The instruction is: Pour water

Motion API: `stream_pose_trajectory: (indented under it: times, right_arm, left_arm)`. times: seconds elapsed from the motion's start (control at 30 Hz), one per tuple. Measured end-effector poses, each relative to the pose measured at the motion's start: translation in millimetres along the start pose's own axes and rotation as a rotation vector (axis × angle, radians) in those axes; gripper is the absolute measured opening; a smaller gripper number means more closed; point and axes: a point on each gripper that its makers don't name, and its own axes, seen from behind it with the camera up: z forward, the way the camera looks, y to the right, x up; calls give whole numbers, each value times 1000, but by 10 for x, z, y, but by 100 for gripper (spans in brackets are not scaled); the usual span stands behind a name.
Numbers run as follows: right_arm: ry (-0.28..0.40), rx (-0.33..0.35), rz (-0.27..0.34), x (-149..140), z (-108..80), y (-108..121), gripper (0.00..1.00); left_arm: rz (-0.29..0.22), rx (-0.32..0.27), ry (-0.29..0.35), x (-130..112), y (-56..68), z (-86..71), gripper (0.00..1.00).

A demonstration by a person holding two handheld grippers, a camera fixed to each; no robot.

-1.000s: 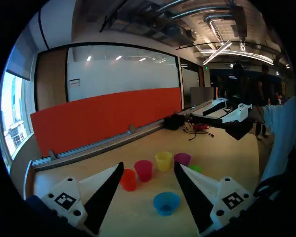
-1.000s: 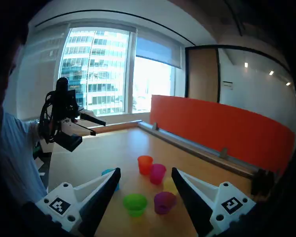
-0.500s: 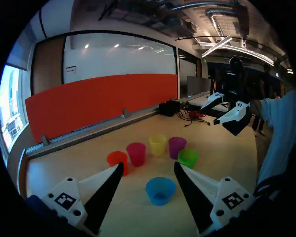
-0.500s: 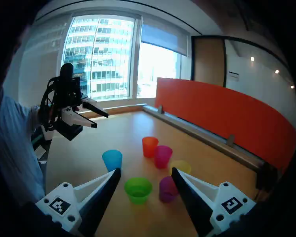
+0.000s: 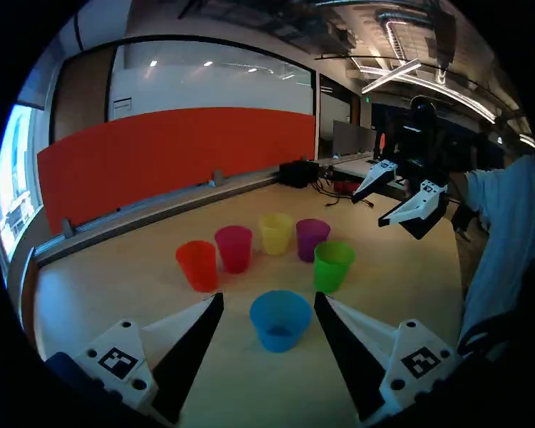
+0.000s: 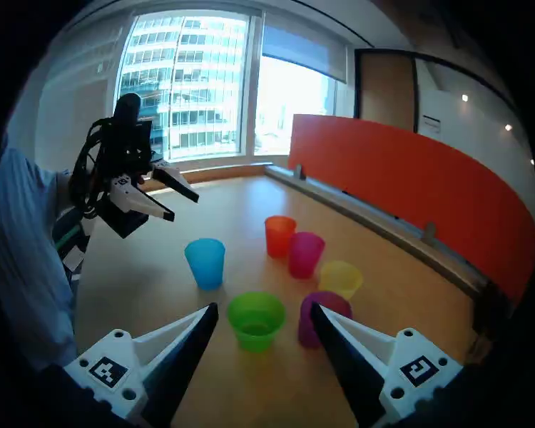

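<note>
Several plastic cups stand on the wooden table (image 5: 110, 299): orange (image 5: 197, 265), pink (image 5: 233, 248), yellow (image 5: 275, 233), purple (image 5: 312, 239), green (image 5: 333, 265), and a blue cup (image 5: 279, 319) nearest. My left gripper (image 5: 267, 297) is open, with the blue cup just ahead between its fingers, untouched. My right gripper (image 5: 367, 212) hangs open in the air, right of the cups. In the right gripper view, my right gripper (image 6: 263, 307) is open above the green cup (image 6: 256, 321), beside the purple cup (image 6: 322, 314). The blue cup (image 6: 205, 262) stands to the left, below my open left gripper (image 6: 184, 209).
An orange partition (image 5: 160, 150) runs along the table's far edge, with a black box and cables (image 5: 299, 173) at its end. Tall windows (image 6: 189, 85) lie beyond the table. A person's sleeve (image 5: 503, 235) is at the right.
Both grippers have come closer to the cups and tilted down, so the cups look larger and nearer. The blue and green cups now sit between the fingers. Both stay open.
</note>
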Motion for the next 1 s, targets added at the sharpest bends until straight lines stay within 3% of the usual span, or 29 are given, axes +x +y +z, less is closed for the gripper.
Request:
stream_pose_trajectory:
  times: [0.57,1.0]
  right_arm:
    - [-83,7,6,-445,252,-70,100]
    - [-136,-22,-1,-606,416,-6,100]
  left_arm:
    - [7,-40,-89,-477,122,119,94]
    - [18,-29,-143,-641,99,256,94]
